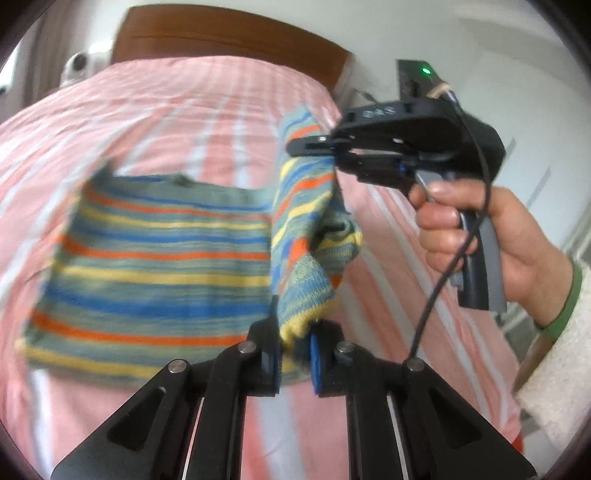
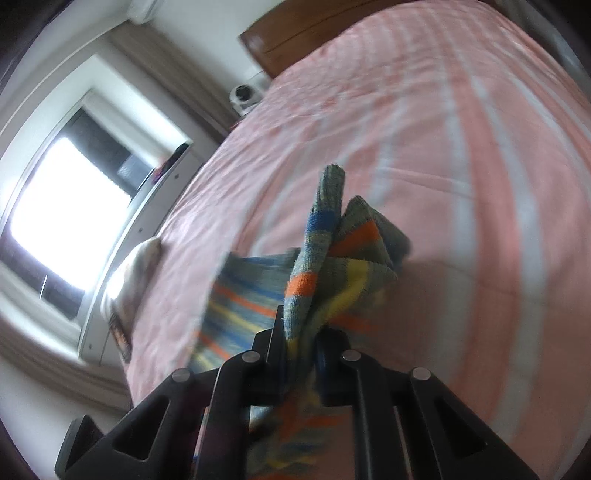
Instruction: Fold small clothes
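Left gripper (image 1: 295, 349) clamped on a yellow-edged corner of the striped knit garment (image 1: 159, 266), fabric pinched between the two blue-padded fingers (image 1: 316, 363) at 6 o'clock in the left wrist view. Right gripper (image 2: 301, 354) likewise shut on a bunched fold of the same garment, cloth rising from between its jaws toward 12 o'clock in the right wrist view. Left view alone shows the right gripper from outside (image 1: 314, 142) at 1 o'clock, nipping the top of the lifted edge, with the person's right hand (image 1: 480, 236) around its handle at 3 o'clock, a black cable (image 1: 454, 258) hanging past it, green cuff band at the wrist. Left view alone also shows most of the garment spread flat on the pink striped bedsheet (image 1: 184, 110), from 9 o'clock to centre, right-hand edge pulled up off the bed between both grippers. Right view alone shows a bright window (image 2: 55, 206) at 9 o'clock and a pale object (image 2: 129, 280) at the bed's edge, too blurred to identify. Wooden headboard (image 1: 229, 35) at 12 o'clock in the left view, small white camera-like device (image 1: 79, 66) at 11 o'clock beside it; both also in the right view near 12 o'clock. Garment: knit, horizontal bands of blue, orange, yellow and grey-green, lifted part folded and crumpled, flat part smooth. Motion blur in both views.
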A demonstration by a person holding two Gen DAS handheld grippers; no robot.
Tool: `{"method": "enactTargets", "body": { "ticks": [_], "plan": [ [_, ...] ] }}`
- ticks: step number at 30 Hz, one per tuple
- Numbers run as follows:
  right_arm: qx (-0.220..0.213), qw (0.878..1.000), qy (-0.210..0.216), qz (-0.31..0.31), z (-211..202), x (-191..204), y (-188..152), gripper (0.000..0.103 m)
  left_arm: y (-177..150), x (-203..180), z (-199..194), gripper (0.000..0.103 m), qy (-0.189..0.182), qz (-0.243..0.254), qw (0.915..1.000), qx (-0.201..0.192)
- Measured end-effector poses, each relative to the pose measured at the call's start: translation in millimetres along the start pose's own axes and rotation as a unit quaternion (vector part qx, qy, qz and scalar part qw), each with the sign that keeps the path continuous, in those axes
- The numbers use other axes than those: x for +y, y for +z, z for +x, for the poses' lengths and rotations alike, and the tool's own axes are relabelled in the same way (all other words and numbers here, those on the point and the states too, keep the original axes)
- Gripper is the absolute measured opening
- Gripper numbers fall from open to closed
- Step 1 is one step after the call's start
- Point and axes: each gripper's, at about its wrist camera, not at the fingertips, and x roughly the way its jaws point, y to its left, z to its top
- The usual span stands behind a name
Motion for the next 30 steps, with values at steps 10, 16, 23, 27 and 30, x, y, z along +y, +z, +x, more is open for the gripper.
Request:
{"method": "enactTargets", "body": {
  "ticks": [10, 16, 23, 27, 30],
  "plan": [
    [0.052, 0.997, 0.004, -0.058, 121, 101, 9, 0.014, -4, 89, -23, 0.012, 0.070, -0.085, 0.9939, 0.003],
    [0.066, 0.996, 0.066, 0.014, 173, 98, -8, 0.049, -17, 131, -31, 0.075, 0.135, -0.152, 0.9789, 0.016],
    [-0.025, 0.998, 0.028, -0.048, 97, 107, -18, 0.058, -14, 111, -38, 0.087, 0.105, -0.120, 0.9872, -0.003],
    [-0.051, 0.991, -0.039, -0.115, 50, 107, -45, 0.063, -6, 103, -34, 0.088, 0.102, -0.099, 0.9898, -0.007],
    [-0.045, 0.984, -0.083, -0.151, 33, 100, -74, 0.063, 3, 106, -21, 0.090, 0.118, -0.103, 0.9876, -0.003]
  ]
}}
